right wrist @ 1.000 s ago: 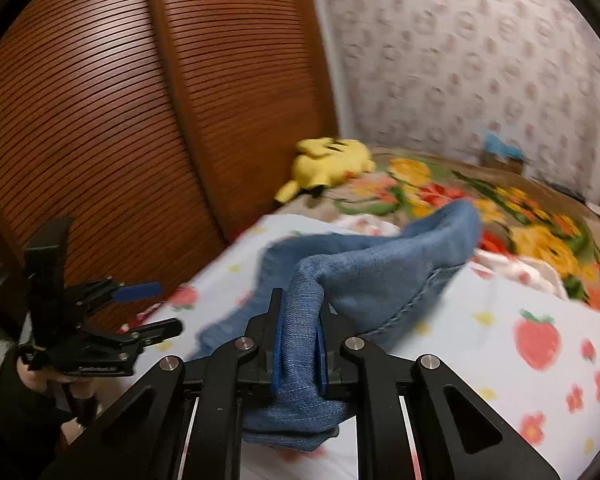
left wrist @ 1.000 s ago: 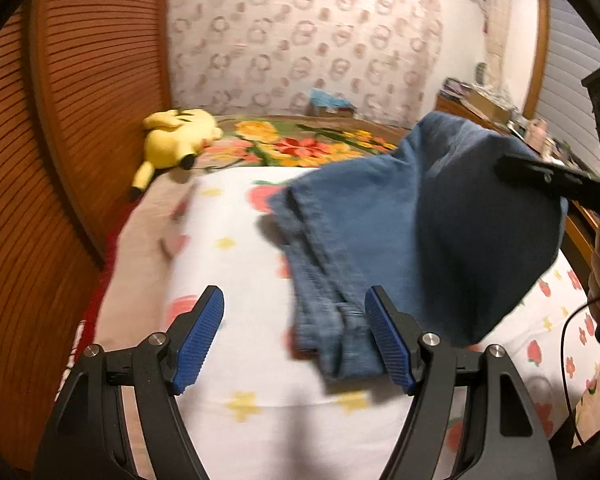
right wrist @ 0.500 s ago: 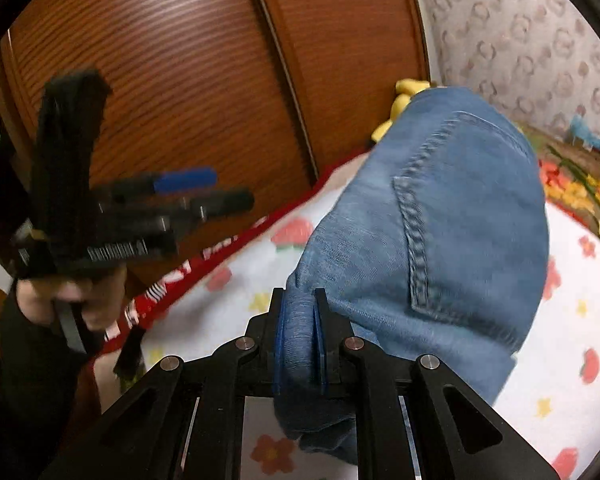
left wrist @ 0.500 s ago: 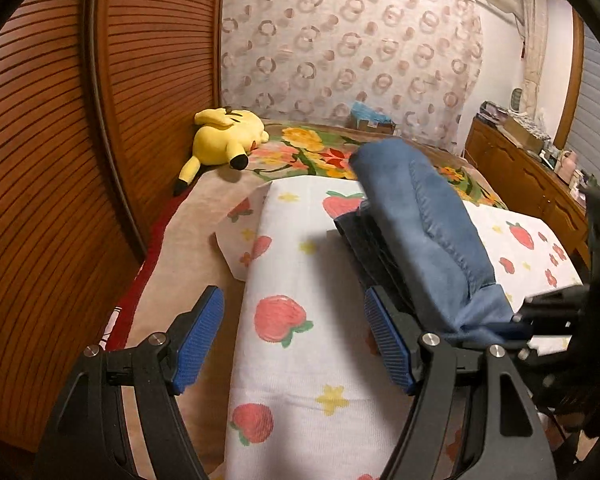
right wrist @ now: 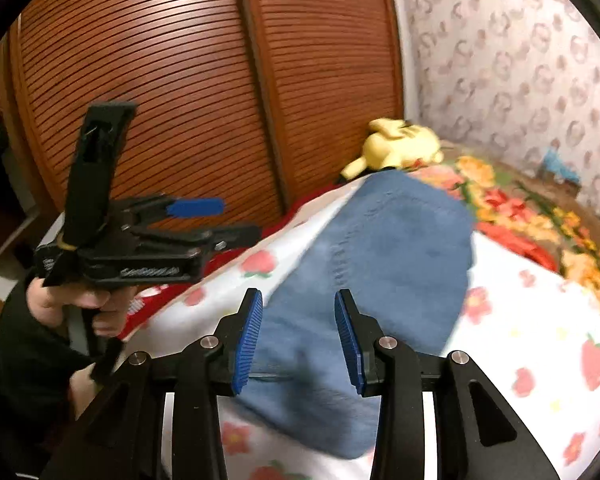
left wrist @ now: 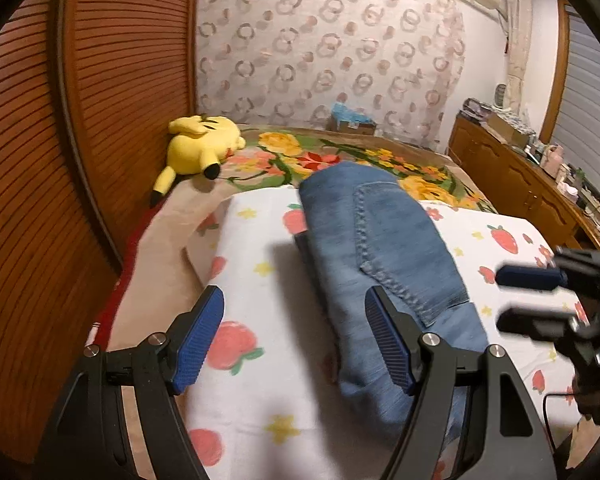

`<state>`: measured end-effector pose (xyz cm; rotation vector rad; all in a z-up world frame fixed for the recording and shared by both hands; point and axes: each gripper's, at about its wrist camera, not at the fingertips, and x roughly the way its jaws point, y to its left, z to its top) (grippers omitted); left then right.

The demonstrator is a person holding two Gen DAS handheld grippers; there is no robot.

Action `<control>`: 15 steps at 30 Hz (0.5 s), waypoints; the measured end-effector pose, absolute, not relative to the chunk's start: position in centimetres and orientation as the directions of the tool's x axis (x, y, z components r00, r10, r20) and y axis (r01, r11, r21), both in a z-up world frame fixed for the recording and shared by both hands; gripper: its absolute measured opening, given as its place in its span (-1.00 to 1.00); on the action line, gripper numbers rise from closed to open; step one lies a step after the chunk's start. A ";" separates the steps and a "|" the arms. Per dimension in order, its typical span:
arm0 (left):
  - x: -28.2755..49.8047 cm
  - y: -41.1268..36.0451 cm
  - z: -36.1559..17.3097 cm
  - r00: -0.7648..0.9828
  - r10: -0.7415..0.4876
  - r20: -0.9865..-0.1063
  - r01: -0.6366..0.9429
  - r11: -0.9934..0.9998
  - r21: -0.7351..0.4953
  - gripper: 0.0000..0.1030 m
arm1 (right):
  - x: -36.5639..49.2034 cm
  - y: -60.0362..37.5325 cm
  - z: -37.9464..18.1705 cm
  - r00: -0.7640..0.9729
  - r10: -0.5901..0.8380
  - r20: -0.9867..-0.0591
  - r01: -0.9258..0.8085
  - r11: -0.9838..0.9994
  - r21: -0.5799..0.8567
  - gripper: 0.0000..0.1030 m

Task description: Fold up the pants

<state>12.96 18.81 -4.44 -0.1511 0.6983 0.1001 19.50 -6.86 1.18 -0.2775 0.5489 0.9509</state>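
The folded pants (left wrist: 384,240) lie on the strawberry-print blanket (left wrist: 256,280) on the bed, just ahead of the right claw (right wrist: 298,340), whose fingers are spread and empty; half a second ago it pinched the denim. The left claw (left wrist: 294,340) is spread beside them. White lettering on its body is unreadable.

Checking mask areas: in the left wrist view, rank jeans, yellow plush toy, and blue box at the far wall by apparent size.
1. jeans, by far the largest, though also nearest the camera.
2. yellow plush toy.
3. blue box, smallest; it sits farthest back, so true size is unsure.
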 end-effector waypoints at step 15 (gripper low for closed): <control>20.4 18.0 -8.7 0.661 -0.104 -0.743 -0.048 0.982 -0.180 0.35 | 31.5 -5.1 -2.2 0.438 0.596 -0.674 -0.743 0.661 0.102 0.04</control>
